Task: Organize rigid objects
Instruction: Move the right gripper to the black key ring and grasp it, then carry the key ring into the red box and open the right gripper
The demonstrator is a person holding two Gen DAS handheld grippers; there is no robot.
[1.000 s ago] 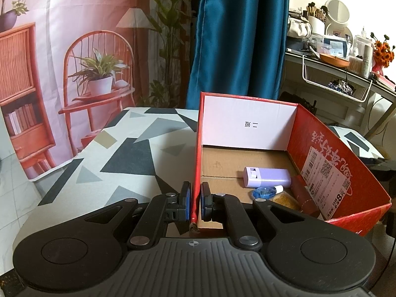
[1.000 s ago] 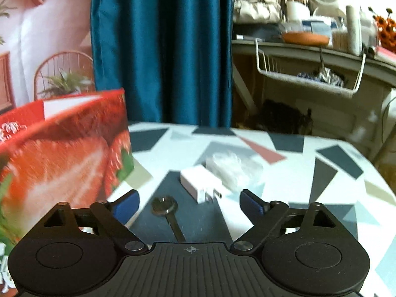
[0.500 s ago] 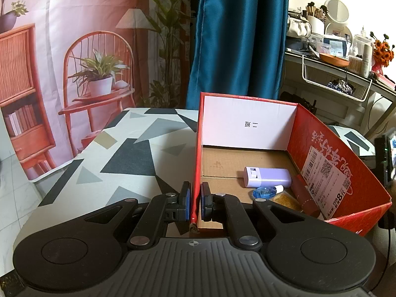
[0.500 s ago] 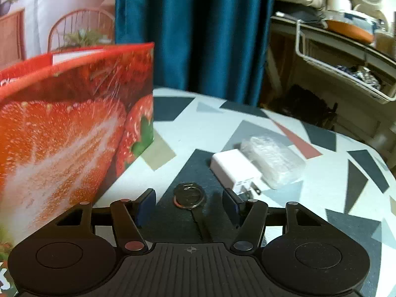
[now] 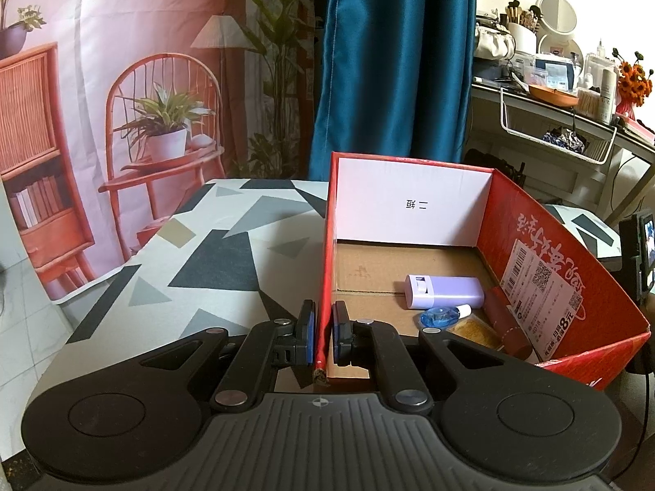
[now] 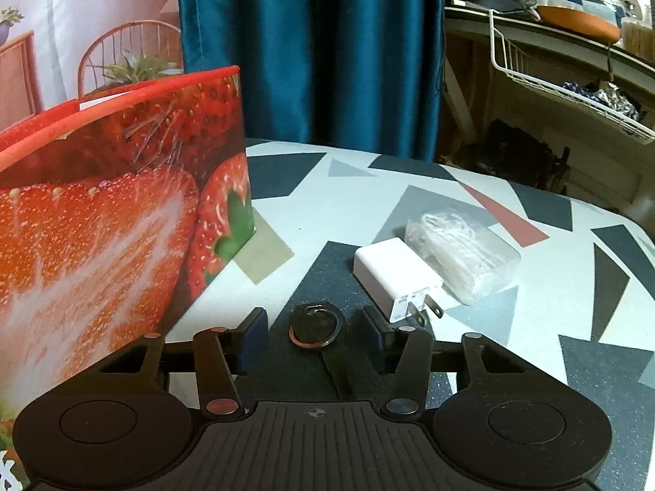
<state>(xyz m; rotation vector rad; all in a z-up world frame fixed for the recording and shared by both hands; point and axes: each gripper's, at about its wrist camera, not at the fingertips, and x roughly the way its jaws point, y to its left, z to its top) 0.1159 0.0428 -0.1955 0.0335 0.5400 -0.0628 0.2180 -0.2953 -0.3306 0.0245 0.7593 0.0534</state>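
Red cardboard box (image 5: pixel 565 270) already holds a lilac tube (image 5: pixel 444 291), a blue dispenser (image 5: pixel 436 318) and a few other pieces, so sorting looks partly done. Left on the tabletop (image 6: pixel 327 204) are a key with its ring (image 6: pixel 315 327), a white charger (image 6: pixel 395 276) and a clear packet (image 6: pixel 462 253). Left claw (image 5: pixel 321 333) is pinched tight on the box wall; right claw (image 6: pixel 313 333) is half-wide and closing around the key, pads not yet touching it
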